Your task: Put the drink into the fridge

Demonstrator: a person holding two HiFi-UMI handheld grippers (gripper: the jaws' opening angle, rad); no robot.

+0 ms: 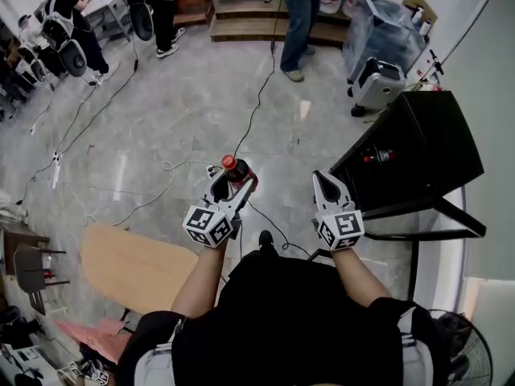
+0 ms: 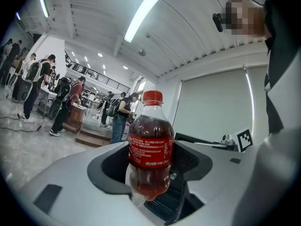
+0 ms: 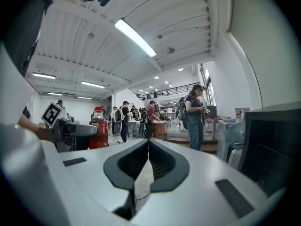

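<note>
A cola bottle with a red cap and red label stands upright between the jaws of my left gripper, which is shut on it. The same bottle shows in the head view, held over the floor, and the bottle also appears at the left of the right gripper view. My right gripper is shut with nothing in it, its jaws meeting at the tips. The small black fridge stands to the right with its door open; a red can or bottle lies inside.
A wooden table lies at lower left. Cables run across the grey floor. Several people stand at the far side. A grey case and a wrapped bin sit beyond the fridge. A fan is at lower right.
</note>
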